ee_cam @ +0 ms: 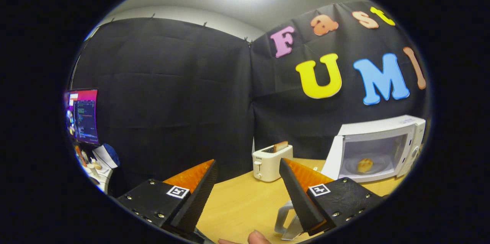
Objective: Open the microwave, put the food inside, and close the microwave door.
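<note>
A white microwave (386, 144) stands on the wooden table (245, 202), beyond and to the right of my fingers. Its door (332, 156) is swung open to its left side. Inside, on the round plate, lies a small piece of food (365, 165), a pale bun. My gripper (248, 169) is open, its two fingers spread wide with nothing between them. It is held well back from the microwave, above the table's near part.
A white toaster (271, 161) with a slice of bread sticking up stands just ahead between the fingers, left of the microwave door. A light metal stand (286, 223) lies by the right finger. A person's fingertip (258, 237) shows below. A lit monitor (83, 116) and clutter sit off the table's left.
</note>
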Tool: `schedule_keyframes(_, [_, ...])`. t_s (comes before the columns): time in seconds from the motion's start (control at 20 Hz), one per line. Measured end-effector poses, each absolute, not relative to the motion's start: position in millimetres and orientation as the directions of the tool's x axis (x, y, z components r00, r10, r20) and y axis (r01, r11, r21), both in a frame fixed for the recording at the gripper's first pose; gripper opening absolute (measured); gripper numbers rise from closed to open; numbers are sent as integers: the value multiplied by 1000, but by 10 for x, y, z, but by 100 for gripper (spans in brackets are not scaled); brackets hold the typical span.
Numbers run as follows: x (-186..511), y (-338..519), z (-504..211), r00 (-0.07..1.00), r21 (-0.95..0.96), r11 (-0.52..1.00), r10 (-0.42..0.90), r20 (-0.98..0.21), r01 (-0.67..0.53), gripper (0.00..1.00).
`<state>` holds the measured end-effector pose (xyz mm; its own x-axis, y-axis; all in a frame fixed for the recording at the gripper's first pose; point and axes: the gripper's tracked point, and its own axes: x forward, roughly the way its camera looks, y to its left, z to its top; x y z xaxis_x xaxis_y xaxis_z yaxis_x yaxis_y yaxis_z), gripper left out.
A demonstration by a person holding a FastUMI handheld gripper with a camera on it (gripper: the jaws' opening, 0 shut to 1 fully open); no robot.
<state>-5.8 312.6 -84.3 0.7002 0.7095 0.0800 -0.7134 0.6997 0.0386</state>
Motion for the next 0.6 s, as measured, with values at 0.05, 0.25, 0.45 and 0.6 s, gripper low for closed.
schedule_keyframes(0.05, [-127, 3224, -897, 680, 42, 679, 730, 60, -733, 98])
schedule_keyframes(0.25, [-169, 3387, -1107, 659, -32, 660, 752, 18, -751, 91])
schedule_keyframes(0.45, [-71, 3382, -1374, 677, -33, 677, 735, -9, -735, 72])
schedule_keyframes(0.6, [67, 3310, -1616, 712, -28, 712, 699, -63, -702, 49])
